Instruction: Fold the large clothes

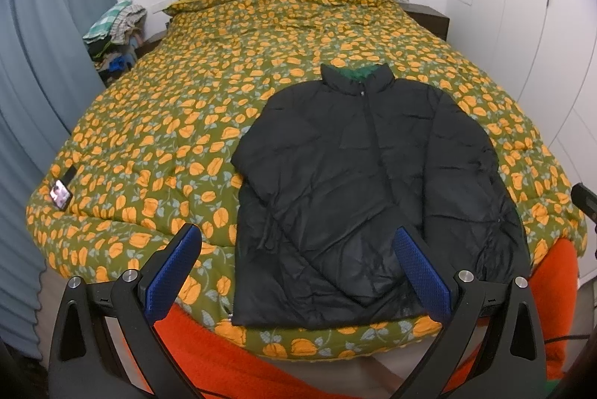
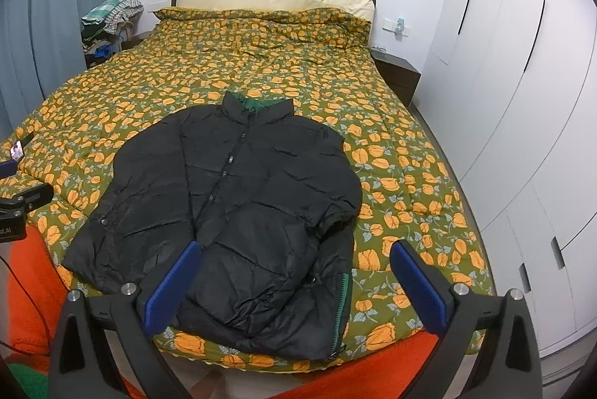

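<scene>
1. Bedroom setting: a bed [image 2: 391, 122] under a floral quilt fills both views, with white wardrobes [image 2: 522, 100] to the right.
2. Left gripper [image 1: 296, 268] hangs at the foot of the bed, jaws wide apart and holding nothing; its right pad sits visually over the hem of the jacket.
3. Right gripper [image 2: 294, 281] is likewise spread apart and empty, above the hem.
4. Black puffer jacket [image 2: 238, 197] lies front up near the foot, zipped, collar toward the headboard, sleeves apparently tucked along its sides.
5. Judged from this, it is spread out but the main folds remain undone.
</scene>
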Motion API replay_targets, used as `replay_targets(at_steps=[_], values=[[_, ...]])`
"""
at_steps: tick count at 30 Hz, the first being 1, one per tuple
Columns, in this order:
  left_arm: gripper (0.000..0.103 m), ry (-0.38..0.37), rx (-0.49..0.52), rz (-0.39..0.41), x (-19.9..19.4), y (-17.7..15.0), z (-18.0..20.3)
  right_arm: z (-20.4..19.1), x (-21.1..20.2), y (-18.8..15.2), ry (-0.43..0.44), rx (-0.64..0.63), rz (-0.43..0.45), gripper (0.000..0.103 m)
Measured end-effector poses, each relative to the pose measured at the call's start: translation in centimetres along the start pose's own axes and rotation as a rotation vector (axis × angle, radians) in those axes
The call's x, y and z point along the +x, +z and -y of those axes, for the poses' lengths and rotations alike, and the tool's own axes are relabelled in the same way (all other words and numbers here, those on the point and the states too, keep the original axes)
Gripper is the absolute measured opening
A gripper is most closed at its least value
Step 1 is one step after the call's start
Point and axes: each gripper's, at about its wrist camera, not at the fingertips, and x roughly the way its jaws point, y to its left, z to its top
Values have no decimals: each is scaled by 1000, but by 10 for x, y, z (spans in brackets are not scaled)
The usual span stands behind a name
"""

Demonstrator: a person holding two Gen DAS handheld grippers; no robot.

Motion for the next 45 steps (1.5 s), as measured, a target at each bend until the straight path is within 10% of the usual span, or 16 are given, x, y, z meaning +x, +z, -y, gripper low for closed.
replay_targets(at_steps=[23, 45], values=[[103, 25, -13, -16, 3, -3, -3, 17, 29, -10, -71, 21, -27, 103], [103, 12, -32, -18, -6, 9, 5, 226, 318, -51, -190, 334, -93, 103]])
